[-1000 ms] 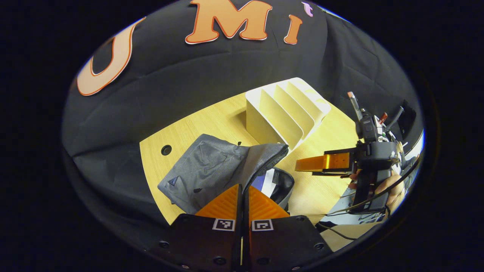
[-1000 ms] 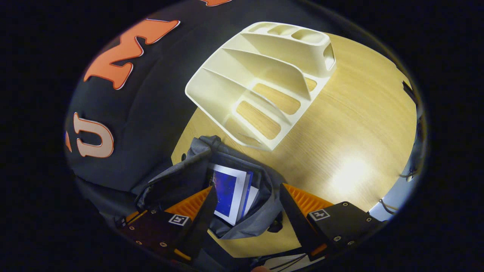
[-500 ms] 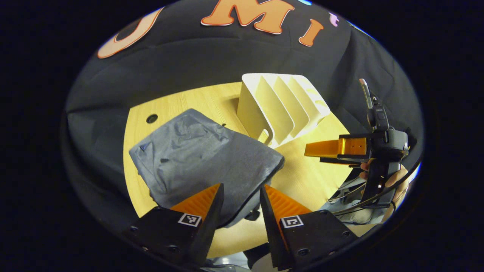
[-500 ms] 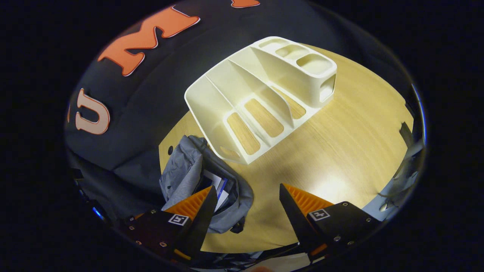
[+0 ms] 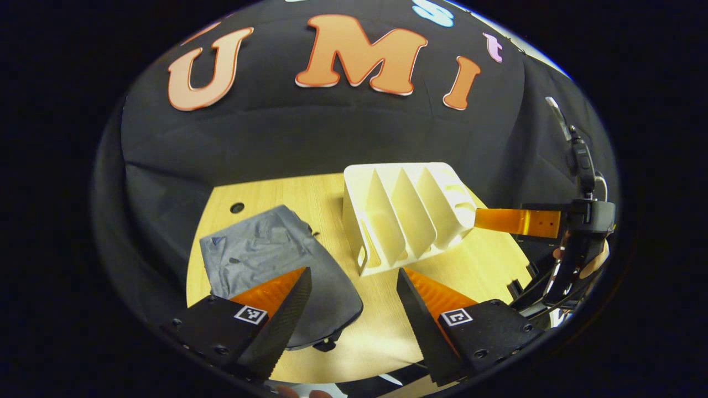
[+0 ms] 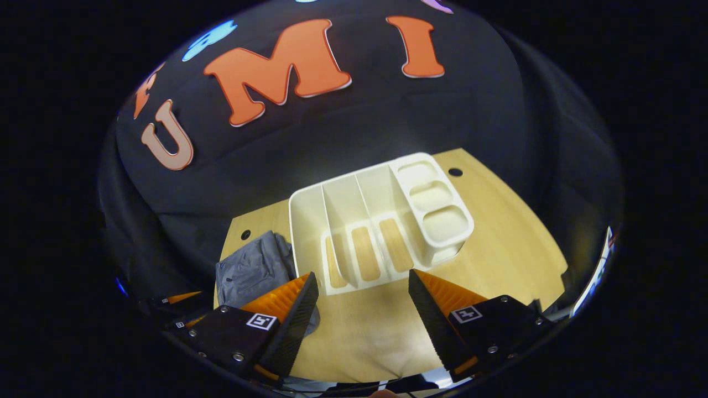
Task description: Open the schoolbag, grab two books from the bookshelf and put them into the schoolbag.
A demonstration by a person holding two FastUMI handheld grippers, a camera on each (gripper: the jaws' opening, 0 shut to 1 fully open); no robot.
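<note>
Tongs both apart and empty, left (image 5: 354,309), right (image 6: 359,309); bag (image 5: 265,260) looks soft, floppy, best gripped at its edge; shelf (image 6: 381,221) rigid.

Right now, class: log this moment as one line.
left gripper: open | right gripper: open | grey fabric schoolbag: flat on table | cream plastic bookshelf: empty

I'm seeing the pale wood bench (image 5: 310,202) lying under everything, its grain running across. A small round hole (image 5: 237,208) is sitting near its far left corner, and another hole (image 6: 455,172) is showing near the far right corner. Black cloth (image 5: 310,132) is hanging behind the bench as the wall, creasing where it is meeting the far edge.
</note>
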